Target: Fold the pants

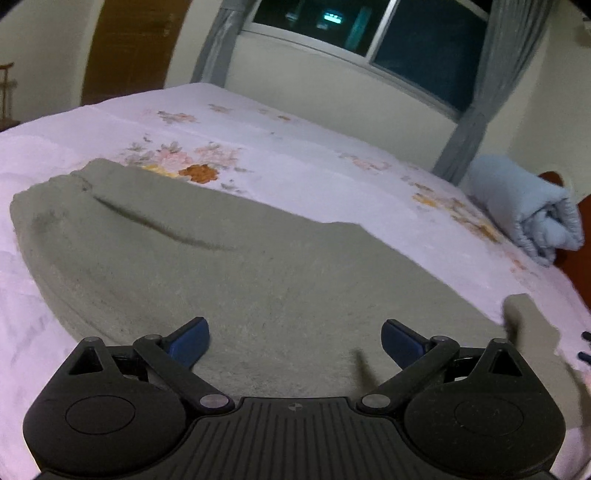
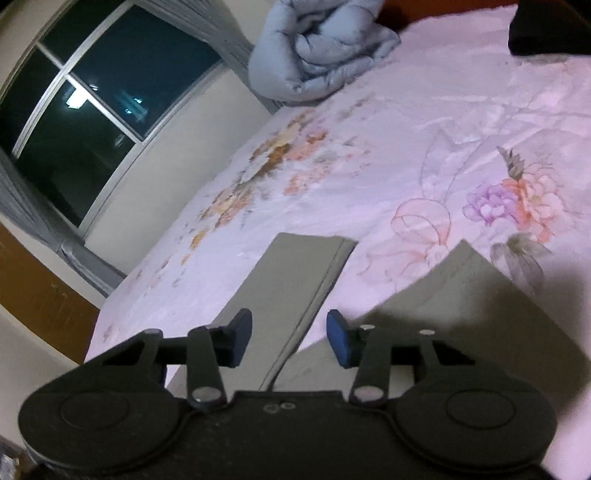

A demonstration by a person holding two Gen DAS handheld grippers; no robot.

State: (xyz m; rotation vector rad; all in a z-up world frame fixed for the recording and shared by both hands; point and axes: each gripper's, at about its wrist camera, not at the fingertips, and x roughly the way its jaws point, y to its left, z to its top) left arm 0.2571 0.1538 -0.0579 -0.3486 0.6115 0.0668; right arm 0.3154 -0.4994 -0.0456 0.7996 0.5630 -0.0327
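1. Left wrist view: we see the grey-green pants (image 1: 229, 266) spread flat over the floral bedsheet (image 1: 295, 147), the waistband end lying toward the far left, with a dark crease running across the upper part.
2. Our left gripper (image 1: 295, 341) hovers low over the broad middle of the cloth with its blue fingers spread wide, pinching nothing.
3. In the right wrist view our right gripper (image 2: 290, 338) is likewise spread, its fingers straddling the inner edge of one pant leg (image 2: 295, 280) without closing on it.
4. We judge the task barely begun: the two legs lie apart in a V with bare sheet between them, so no lengthwise fold has been made, and the crosswise folds remain as well.
5. Only the right view shows the leg ends and the second leg (image 2: 480, 306); the left view gives just a sliver of hem at its right edge.
6. Only the left view shows the waist and seat region.
7. Both views catch the rolled pale-blue quilt (image 2: 321, 48) by the window (image 1: 369, 33), well apart from the pants.
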